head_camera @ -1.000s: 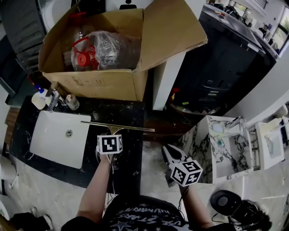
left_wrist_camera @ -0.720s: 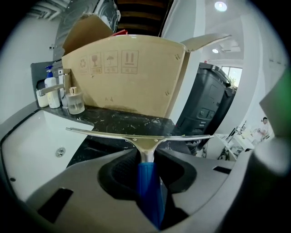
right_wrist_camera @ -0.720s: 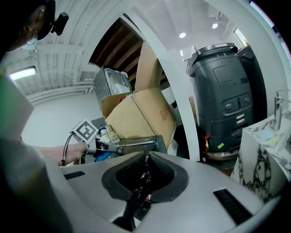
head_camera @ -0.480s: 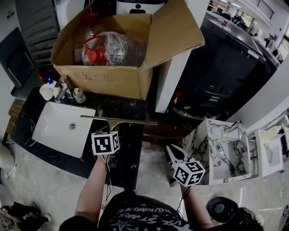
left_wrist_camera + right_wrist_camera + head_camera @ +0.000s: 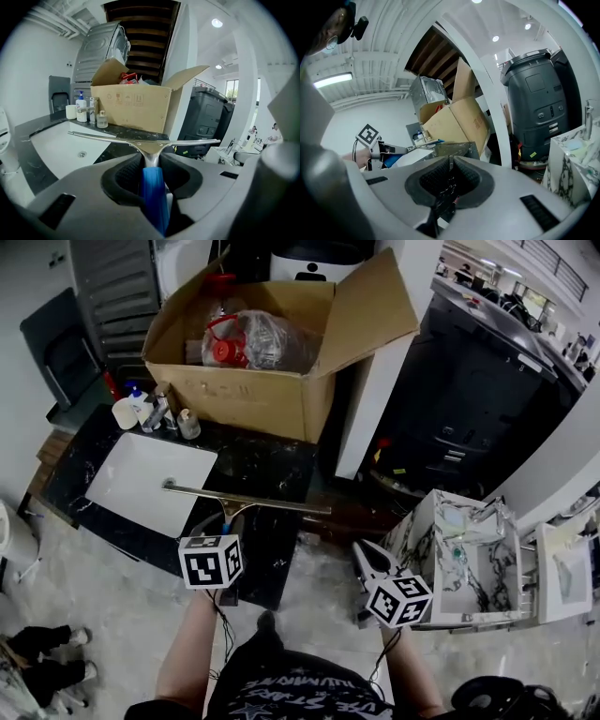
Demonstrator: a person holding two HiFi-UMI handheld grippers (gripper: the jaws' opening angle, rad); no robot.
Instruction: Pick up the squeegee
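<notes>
My left gripper (image 5: 223,538) is shut on the squeegee (image 5: 246,501) and holds it above the black countertop (image 5: 272,470), right of the sink. In the left gripper view the blue handle (image 5: 153,197) sits clamped between the pads, and the long metal blade (image 5: 140,138) lies crosswise ahead. My right gripper (image 5: 367,557) hangs lower right of the counter with its jaws shut on nothing (image 5: 450,161). From the right gripper view, the left gripper (image 5: 389,150) with the squeegee (image 5: 424,143) appears at the left.
A big open cardboard box (image 5: 267,381) with plastic bottles stands at the back of the counter. A white sink (image 5: 141,479) lies to the left, with small bottles (image 5: 155,413) behind it. A dark bin (image 5: 469,399) and a marbled white unit (image 5: 459,563) stand to the right.
My left gripper has lifted the squeegee off the counter and drawn it back toward me. The right gripper has shifted a little. The head view has swung so the box sits further right.
</notes>
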